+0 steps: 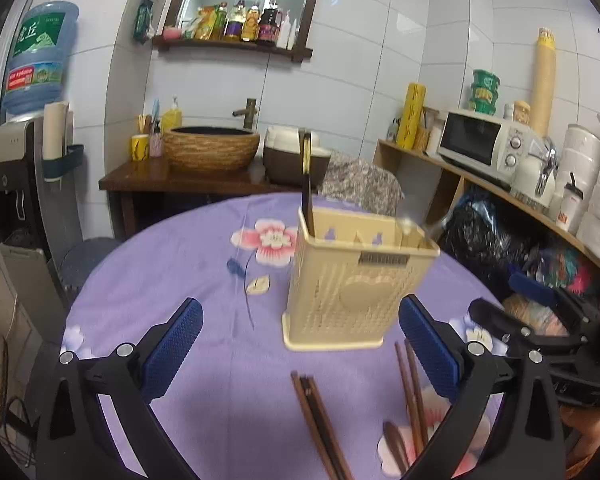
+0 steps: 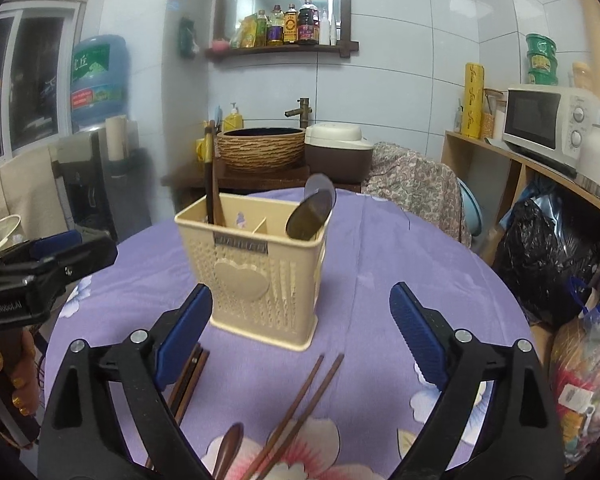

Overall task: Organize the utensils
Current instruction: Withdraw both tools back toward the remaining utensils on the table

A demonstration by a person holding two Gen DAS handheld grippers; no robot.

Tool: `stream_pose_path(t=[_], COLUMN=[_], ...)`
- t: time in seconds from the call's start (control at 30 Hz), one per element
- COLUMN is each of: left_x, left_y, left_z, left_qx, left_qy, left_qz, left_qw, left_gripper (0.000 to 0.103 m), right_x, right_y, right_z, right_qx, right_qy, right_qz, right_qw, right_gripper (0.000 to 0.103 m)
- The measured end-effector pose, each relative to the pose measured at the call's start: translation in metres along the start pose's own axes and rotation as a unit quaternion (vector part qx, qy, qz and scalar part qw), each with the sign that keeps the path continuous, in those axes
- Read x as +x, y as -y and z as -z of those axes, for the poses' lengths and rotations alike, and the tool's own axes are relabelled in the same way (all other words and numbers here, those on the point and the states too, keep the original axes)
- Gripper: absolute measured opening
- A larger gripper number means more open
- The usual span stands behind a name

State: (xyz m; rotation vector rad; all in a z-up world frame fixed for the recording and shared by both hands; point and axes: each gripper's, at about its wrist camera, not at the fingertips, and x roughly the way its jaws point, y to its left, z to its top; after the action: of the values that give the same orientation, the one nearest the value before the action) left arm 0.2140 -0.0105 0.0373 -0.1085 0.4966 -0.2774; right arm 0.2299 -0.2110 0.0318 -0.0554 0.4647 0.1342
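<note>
Tiled kitchen corner; round table (image 1: 172,280) under a purple floral cloth fills the lower half of both views. Sink basin (image 1: 214,148) and rice cooker (image 2: 336,148) on a dark counter behind; microwave (image 1: 484,144) on a shelf at right.

Cream caddy (image 1: 356,276) upright at frame centre, divided into compartments. Left wrist view: dark chopsticks (image 1: 307,184) stand upright in its far-left compartment. Right wrist view: a spoon (image 2: 312,210) leans, bowl up, in the right-hand compartment.

On the cloth, nearer than the caddy: one chopstick pair (image 1: 320,428) at lower centre, a second pair (image 1: 412,392) to its right, a wooden spoon (image 2: 228,452) between them at the bottom edge.

Left gripper (image 1: 300,344): jaws wide, nothing between the pads; the first pair lies below the gap. Right gripper (image 2: 300,332): jaws wide, nothing gripped; the second pair lies in the gap. Each gripper shows at the other view's side edge, well apart.
</note>
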Motion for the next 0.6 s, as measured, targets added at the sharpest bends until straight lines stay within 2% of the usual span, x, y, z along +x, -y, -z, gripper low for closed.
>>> stream_pose_path(t=[0.13,0.27,0.43,0.6], left_x=[-0.006,-0.016,-0.024,-0.022], left_y=[-0.001,-0.001,-0.012,-0.020], left_z=[0.024,0.048,0.067,0.085], left_qx=[0.008,0.029,0.004,0.007], left_qy=[-0.013,-0.012,-0.020,-0.061], left_qz=[-0.011,-0.038,-0.061,-0.080], left_qw=[0.9998,0.9988,0.9979,0.9949], left_gripper=[0.098,0.098,0.098,0.098], right_x=[-0.011,-0.016,-0.012,-0.005], right_y=[-0.007,-0.009,-0.006,0.010], right_z=[0.022,0.043,0.073,0.100], right_qx=[-0.010,-0.009,-0.017,0.008], right_qy=[-0.013,-0.035,-0.089,-0.141], right_qz=[0.009,0.019,0.055,0.072], right_qw=[1.000,0.999,0.994,0.987], right_gripper=[0.091,0.091,0.094,0.094])
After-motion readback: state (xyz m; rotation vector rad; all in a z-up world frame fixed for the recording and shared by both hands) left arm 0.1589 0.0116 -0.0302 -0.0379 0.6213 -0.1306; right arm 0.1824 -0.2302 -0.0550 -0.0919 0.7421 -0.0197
